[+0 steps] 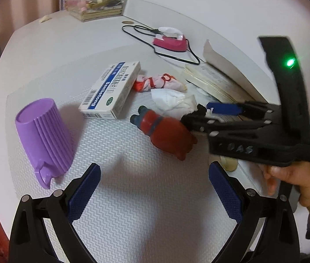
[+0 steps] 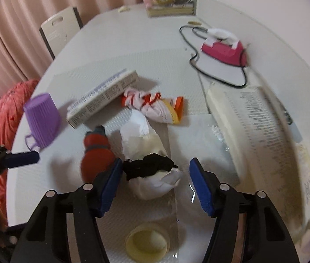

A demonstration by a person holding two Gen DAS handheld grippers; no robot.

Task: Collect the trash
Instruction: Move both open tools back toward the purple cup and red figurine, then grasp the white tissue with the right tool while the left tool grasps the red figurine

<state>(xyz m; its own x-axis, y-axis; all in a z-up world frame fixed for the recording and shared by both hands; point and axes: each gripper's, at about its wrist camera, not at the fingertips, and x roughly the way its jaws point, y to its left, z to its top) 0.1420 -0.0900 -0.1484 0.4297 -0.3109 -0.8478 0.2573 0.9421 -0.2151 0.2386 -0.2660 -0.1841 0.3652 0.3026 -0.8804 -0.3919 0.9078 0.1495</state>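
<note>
Left gripper (image 1: 155, 188): jaws wide apart above bare textured table (image 1: 133, 197), nothing between the blue pads. Right gripper (image 2: 156, 179): jaws partly open, straddling a crumpled white tissue with a black scrap (image 2: 152, 175) on top; left pad just beside the wad, right pad apart from it, so no grip yet. Held by a hand (image 1: 295, 182) at the right of the left-wrist view.

Trash clustered mid-table: white crumpled paper (image 2: 137, 129) behind the wad; red-and-white wrapper (image 2: 152, 107) beyond that, touching the end of a blue-and-white medicine box (image 1: 111, 92). Red toy bottle (image 1: 163, 131) lying on its side, just beside the right gripper's left finger. Purple ribbed cup (image 1: 43, 135) upturned near the left edge. Open book (image 2: 258, 127) along the right edge. Pink iron (image 1: 170, 41) with black cord towards the far side; clear organiser (image 1: 97, 2) at the far corner.
</note>
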